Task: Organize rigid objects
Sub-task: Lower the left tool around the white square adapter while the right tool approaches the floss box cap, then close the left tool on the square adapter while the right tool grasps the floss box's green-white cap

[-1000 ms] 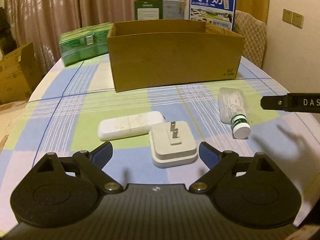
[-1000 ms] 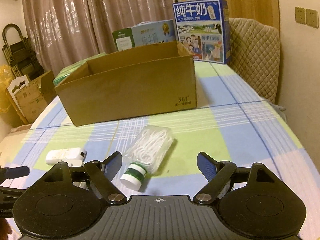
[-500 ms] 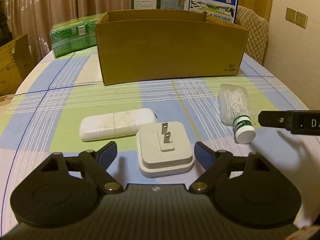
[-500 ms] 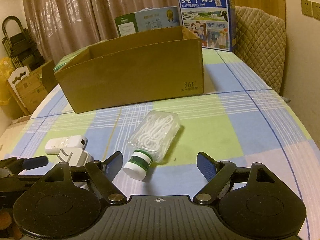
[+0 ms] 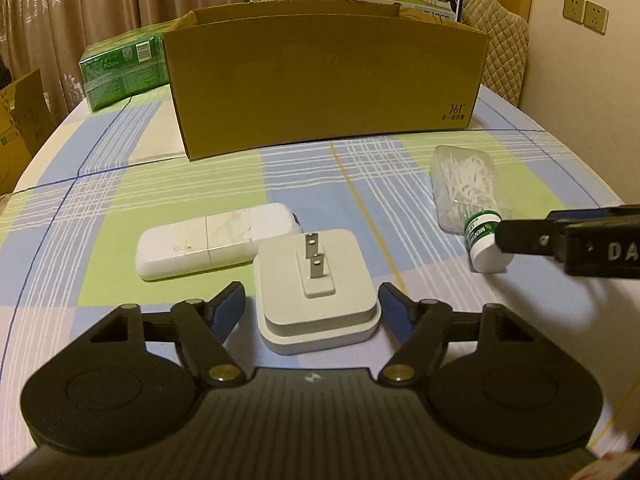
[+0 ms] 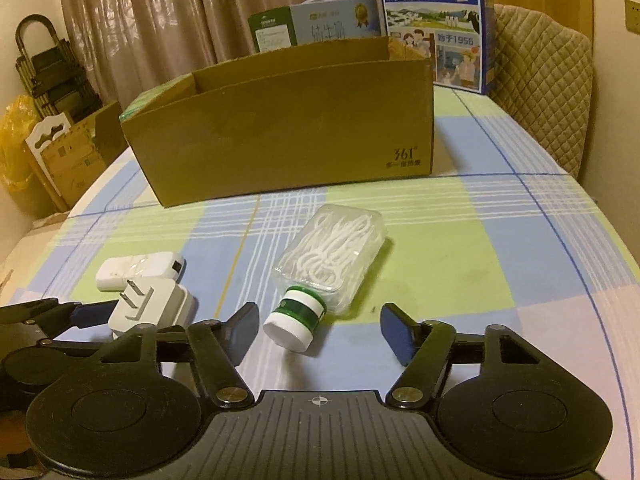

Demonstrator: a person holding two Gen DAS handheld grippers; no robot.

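Note:
A white plug adapter lies prongs up on the checked tablecloth, between the fingers of my left gripper. Its jaws are closing, with narrow gaps still showing on both sides. A white oblong device lies just behind the adapter. My right gripper straddles a small white bottle with a green band. Its jaws are closing too; the left finger is near the cap and the right one stands well clear. The bottle leans against a clear box of floss picks. An open cardboard box stands behind.
A green wrapped pack sits left of the cardboard box. A blue milk carton case and a teal carton stand behind it. A quilted chair is at the far right, and cardboard boxes sit on the floor at left.
Both grippers have sunk and moved forward, and their jaws have narrowed. The adapter now lies between the left fingers, the bottle between the right ones.

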